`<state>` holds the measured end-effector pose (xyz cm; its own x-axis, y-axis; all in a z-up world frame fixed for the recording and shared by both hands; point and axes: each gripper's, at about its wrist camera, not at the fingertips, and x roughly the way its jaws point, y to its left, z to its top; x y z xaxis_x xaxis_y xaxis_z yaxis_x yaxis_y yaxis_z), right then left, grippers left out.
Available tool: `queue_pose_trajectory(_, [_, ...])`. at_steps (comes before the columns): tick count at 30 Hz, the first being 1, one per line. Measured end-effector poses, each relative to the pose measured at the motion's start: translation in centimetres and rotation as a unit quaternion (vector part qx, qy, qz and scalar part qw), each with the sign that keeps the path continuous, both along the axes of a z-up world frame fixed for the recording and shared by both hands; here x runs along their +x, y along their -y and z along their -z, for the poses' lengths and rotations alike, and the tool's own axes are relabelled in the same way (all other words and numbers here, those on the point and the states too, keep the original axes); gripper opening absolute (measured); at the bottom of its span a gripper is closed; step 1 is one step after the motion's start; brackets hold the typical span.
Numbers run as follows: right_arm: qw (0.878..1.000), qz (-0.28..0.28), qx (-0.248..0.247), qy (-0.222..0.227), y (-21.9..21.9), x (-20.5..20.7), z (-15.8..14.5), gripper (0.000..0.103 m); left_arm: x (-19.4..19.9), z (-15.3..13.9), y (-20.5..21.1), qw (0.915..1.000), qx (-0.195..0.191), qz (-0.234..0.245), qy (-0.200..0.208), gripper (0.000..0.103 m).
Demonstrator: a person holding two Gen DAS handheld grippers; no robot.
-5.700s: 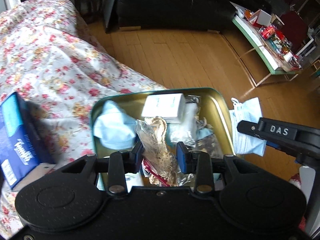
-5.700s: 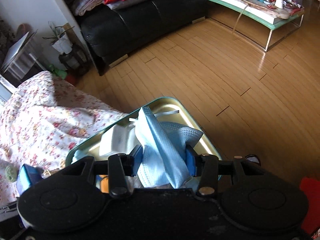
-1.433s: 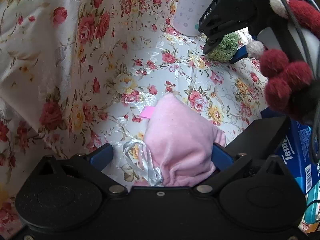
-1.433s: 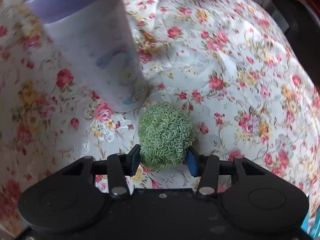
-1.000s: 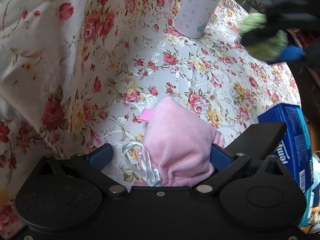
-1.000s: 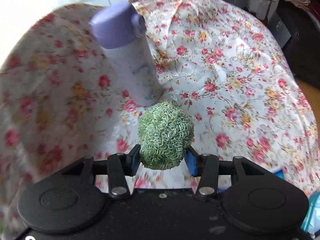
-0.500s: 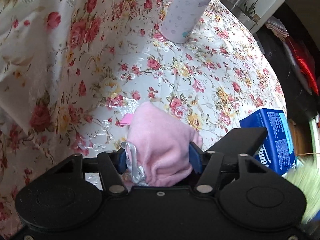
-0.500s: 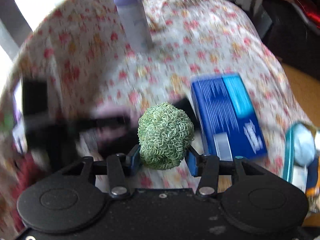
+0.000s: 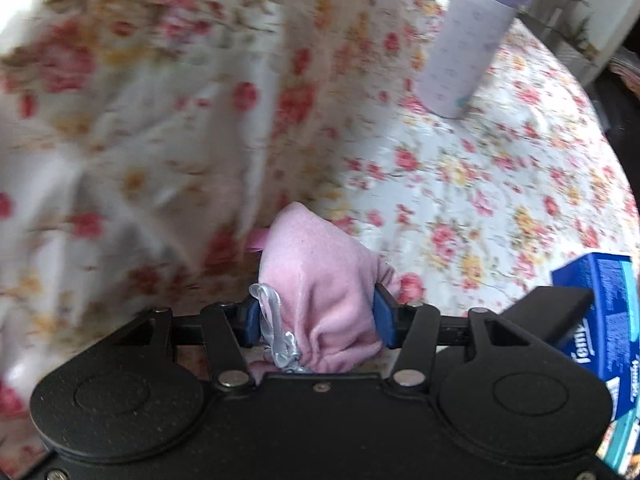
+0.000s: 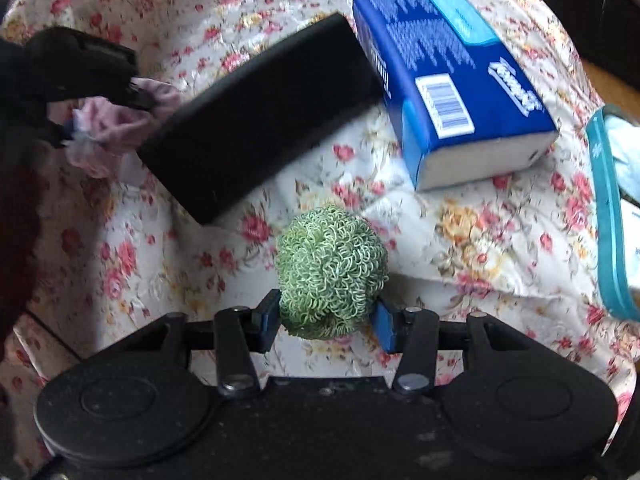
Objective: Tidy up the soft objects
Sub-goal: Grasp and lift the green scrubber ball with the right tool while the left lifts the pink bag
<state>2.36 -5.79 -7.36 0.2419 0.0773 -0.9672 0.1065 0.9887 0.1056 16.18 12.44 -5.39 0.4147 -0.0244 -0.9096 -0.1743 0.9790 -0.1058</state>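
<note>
A pink velvet pouch (image 9: 320, 280) with a silver ribbon sits between the blue pads of my left gripper (image 9: 316, 320). The jaws are closing and both pads press into it, a little above the floral cloth (image 9: 480, 184). In the right wrist view the same pouch (image 10: 116, 128) shows at the far left, in the left gripper (image 10: 100, 114). My right gripper (image 10: 326, 320) is shut on a green curly scrubber ball (image 10: 332, 272), which hangs over the cloth in front of the black block.
A black rectangular block (image 10: 256, 120) lies next to a blue tissue pack (image 10: 452, 76) on the cloth. A teal-rimmed tin (image 10: 608, 220) with soft items sits at the right edge. A lilac bottle (image 9: 472, 36) stands upright at the back.
The left jaws have closed from wide apart onto the pink pouch and raised it slightly. The right gripper carried the green ball away from the bottle to near the black block and tissue pack.
</note>
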Motion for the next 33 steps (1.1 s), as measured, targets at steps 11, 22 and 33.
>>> queue_pose_trajectory(11, [1.0,0.007,-0.006,0.013,0.7,-1.3,-0.2,0.047,-2.2,-2.2,0.8,0.9991,0.039,-0.004,-0.014,0.051])
queue_pose_trajectory(22, [0.999,0.012,0.033,0.016,2.1,-4.4,-1.3,0.047,-6.6,-2.8,1.9,0.9967,0.066,0.005,-0.047,0.051])
queue_pose_trajectory(33, [0.996,0.037,0.078,0.025,4.8,-7.4,-2.4,0.047,-11.0,-2.9,6.3,0.9925,0.072,0.057,-0.081,0.051])
